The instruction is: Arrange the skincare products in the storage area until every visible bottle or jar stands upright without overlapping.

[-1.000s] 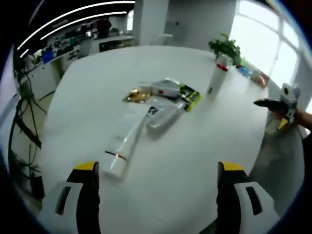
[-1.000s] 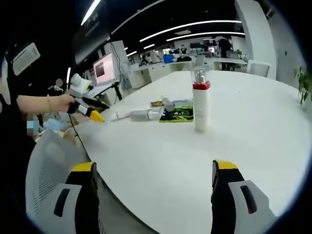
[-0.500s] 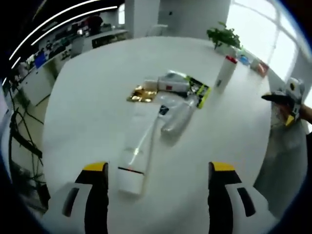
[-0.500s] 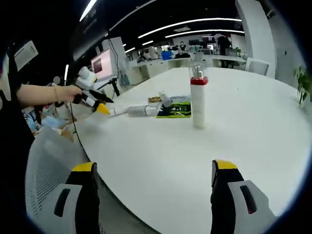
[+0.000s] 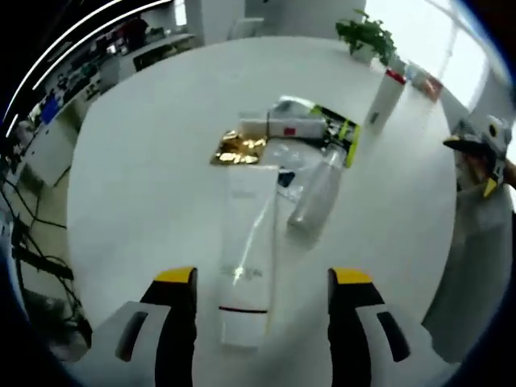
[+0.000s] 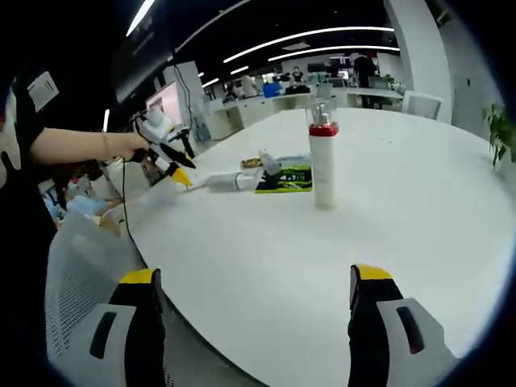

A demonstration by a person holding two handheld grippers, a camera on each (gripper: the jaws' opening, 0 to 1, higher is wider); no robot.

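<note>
1. The round white table (image 5: 145, 161) looks smooth and matt.
2. The white tube (image 5: 248, 250) lying flat is glossy plastic.
3. The gold packet (image 5: 238, 149) is shiny, crinkled foil.
4. The standing white bottle (image 6: 324, 165) is smooth, with a clear cap.

Round white table (image 5: 145, 153), lying white tube (image 5: 248, 250), clear bottle (image 5: 316, 193), upright red-capped bottle (image 6: 323, 165)

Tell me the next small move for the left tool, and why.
Probably ease the left tool down and close on the long white squeeze tube. The tube lies flat on the round white table, its cap end between the open jaws, while the white red-collared bottle already stands upright.
</note>
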